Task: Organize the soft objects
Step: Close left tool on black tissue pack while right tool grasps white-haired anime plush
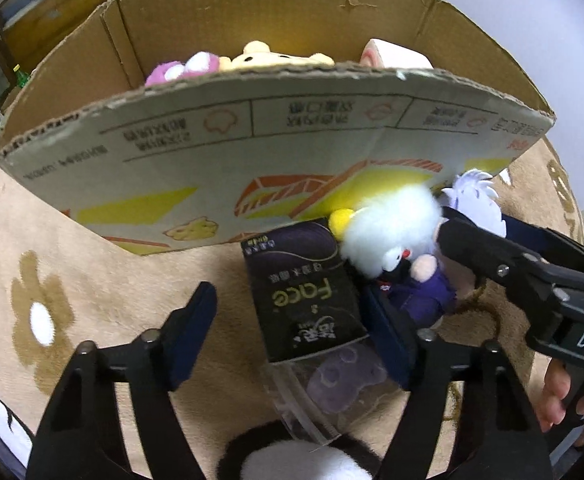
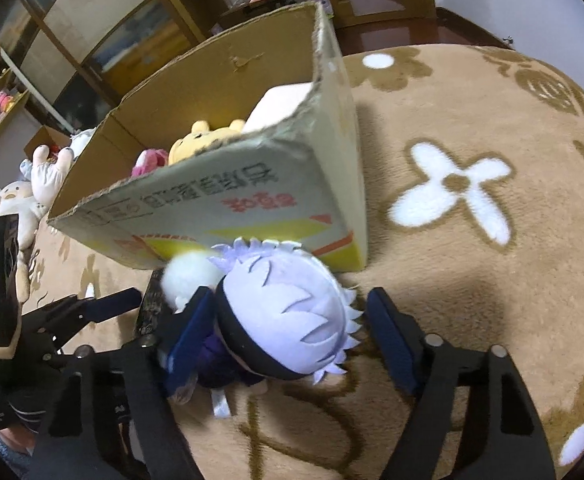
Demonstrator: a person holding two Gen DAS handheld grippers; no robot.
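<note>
Two claws are working low over the flowered carpet (image 2: pixel 472 128) in front of the cardboard box (image 1: pixel 252 152). I am keeping my left claw (image 1: pixel 292 332) spread around a dark tissue pack (image 1: pixel 304 292); its right pad is touching the pack, its left pad is standing clear. I am straddling the white-haired doll (image 2: pixel 288 320) with my right claw (image 2: pixel 288 344), left pad against it, right pad apart. Plush toys (image 1: pixel 248 58) are lying inside the box.
</note>
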